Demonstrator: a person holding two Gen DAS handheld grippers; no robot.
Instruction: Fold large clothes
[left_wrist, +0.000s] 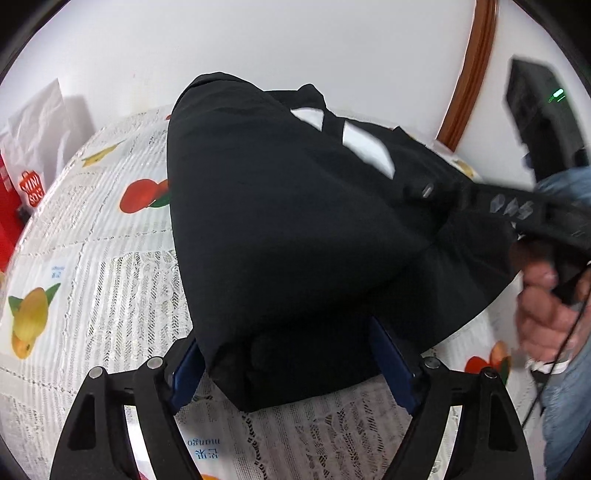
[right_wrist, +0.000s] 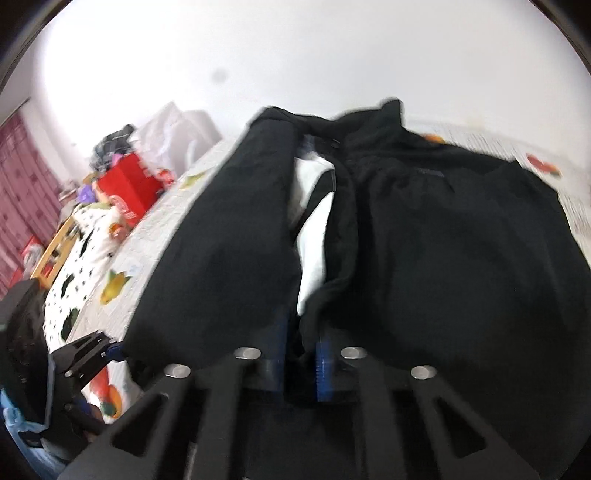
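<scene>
A large black jacket (left_wrist: 288, 229) with a white lining lies on the fruit-print tablecloth (left_wrist: 92, 266). My left gripper (left_wrist: 295, 354) is open, its blue-padded fingers (left_wrist: 186, 373) wide apart on either side of the jacket's near corner. My right gripper (right_wrist: 300, 354) is shut on the jacket's (right_wrist: 461, 258) hem edge, next to the open front with white lining (right_wrist: 314, 236). The right gripper also shows in the left wrist view (left_wrist: 517, 210), over the jacket's right side, held by a hand (left_wrist: 543, 306). The left gripper shows in the right wrist view (right_wrist: 88, 350) at the lower left.
A white shopping bag (left_wrist: 40, 129) and a red box (right_wrist: 129, 188) stand at the table's far left. A spotted cloth (right_wrist: 85, 251) drapes a chair beside the table. A white wall lies behind, with a wooden frame (left_wrist: 472, 70) and a black device (left_wrist: 543, 114) at right.
</scene>
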